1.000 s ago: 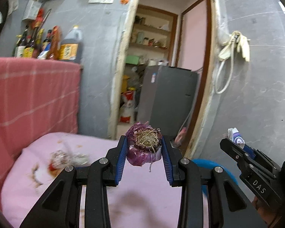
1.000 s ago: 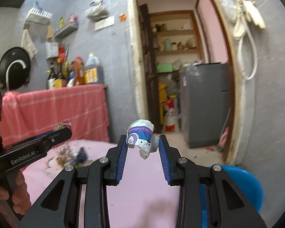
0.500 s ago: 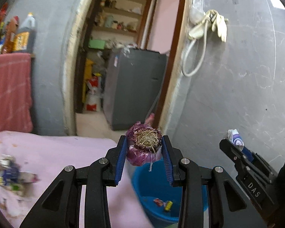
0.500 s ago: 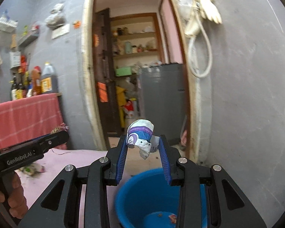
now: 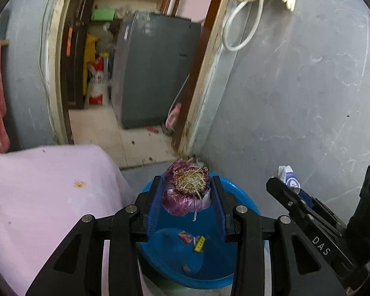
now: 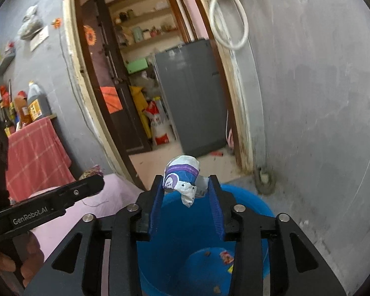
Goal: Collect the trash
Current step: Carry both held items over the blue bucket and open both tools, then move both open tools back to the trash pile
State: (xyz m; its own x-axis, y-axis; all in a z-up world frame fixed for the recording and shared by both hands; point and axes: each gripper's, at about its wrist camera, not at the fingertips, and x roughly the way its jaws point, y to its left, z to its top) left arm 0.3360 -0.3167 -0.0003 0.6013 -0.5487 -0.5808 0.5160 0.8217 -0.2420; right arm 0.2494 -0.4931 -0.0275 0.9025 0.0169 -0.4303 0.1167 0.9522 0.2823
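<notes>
Blue plastic tub (image 5: 167,254) directly below both sets of fingertips, open-topped, a few scraps on its bottom, hemmed by grey wall (image 5: 296,98) to the right and the pink-covered table (image 5: 49,185) edge just beside it on the left. Clamped tight in the left gripper (image 5: 187,181): purple bag (image 5: 182,201), crumpled round a wad of dry straw-like fibres. Between the jaws of the right gripper (image 6: 185,181), which have just been opening: smaller crumpled wrapper (image 6: 182,171), white, blue and purple, held up at the fingertips.
</notes>
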